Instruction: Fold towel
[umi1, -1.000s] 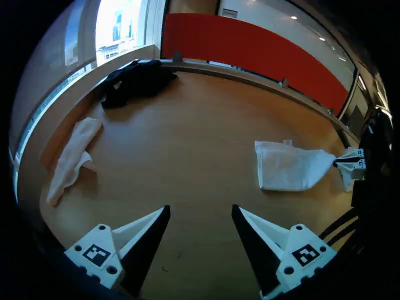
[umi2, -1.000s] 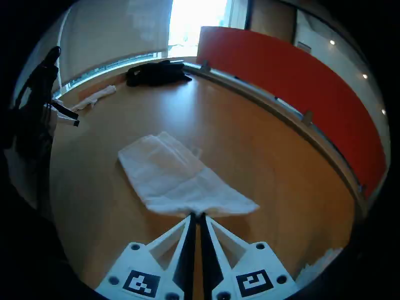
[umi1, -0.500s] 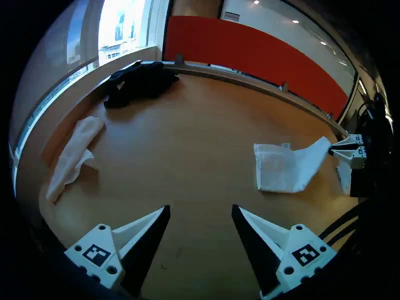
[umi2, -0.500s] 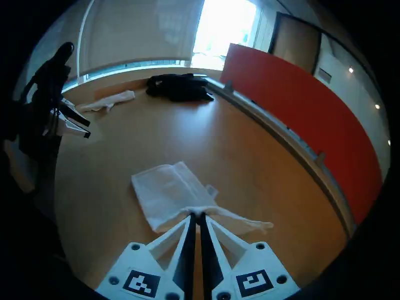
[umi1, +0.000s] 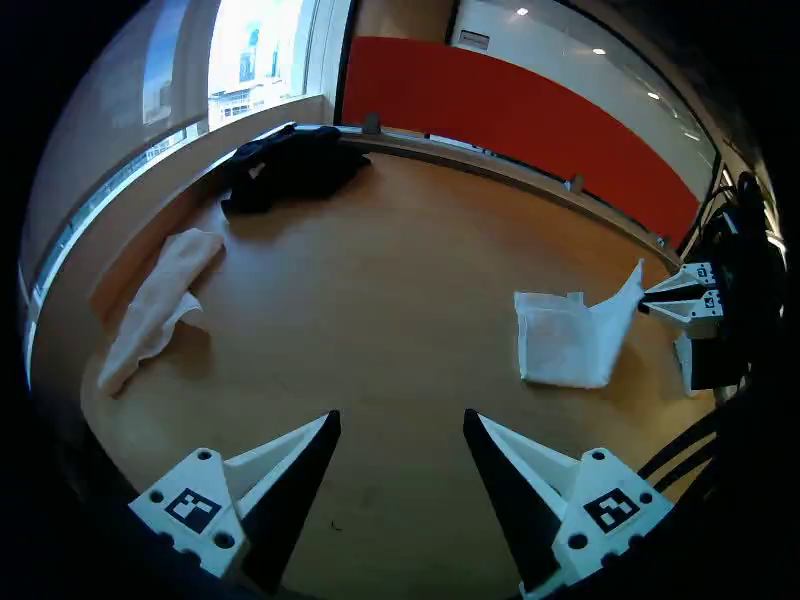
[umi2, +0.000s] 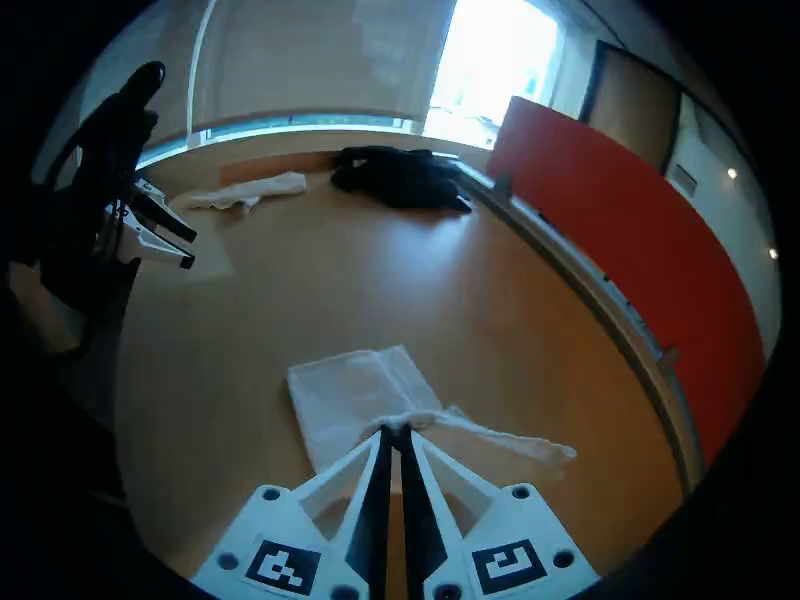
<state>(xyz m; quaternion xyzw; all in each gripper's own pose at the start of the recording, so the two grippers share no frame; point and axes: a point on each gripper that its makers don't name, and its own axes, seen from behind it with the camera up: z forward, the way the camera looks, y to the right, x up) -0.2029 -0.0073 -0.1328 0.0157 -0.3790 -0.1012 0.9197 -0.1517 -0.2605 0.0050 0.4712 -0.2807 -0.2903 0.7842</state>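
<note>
On the wooden table (umi2: 300, 270), marker-tagged right tool (umi2: 398, 432) grips the towel (umi2: 345, 395).

Smooth wood-look worktop (umi1: 400, 260) with a soft sheen. Matt white cloth towel (umi1: 560, 340), faintly woven. Dull black cloth (umi1: 290, 165), soft and crumpled. Matt white plastic left gripper (umi1: 400, 415) with black inner faces. Flat matt red panel (umi1: 500, 95).

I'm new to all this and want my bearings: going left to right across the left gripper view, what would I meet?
Crumpled white cloth → black garment → white towel → right gripper, jaws shut on the towel's raised corner.
</note>
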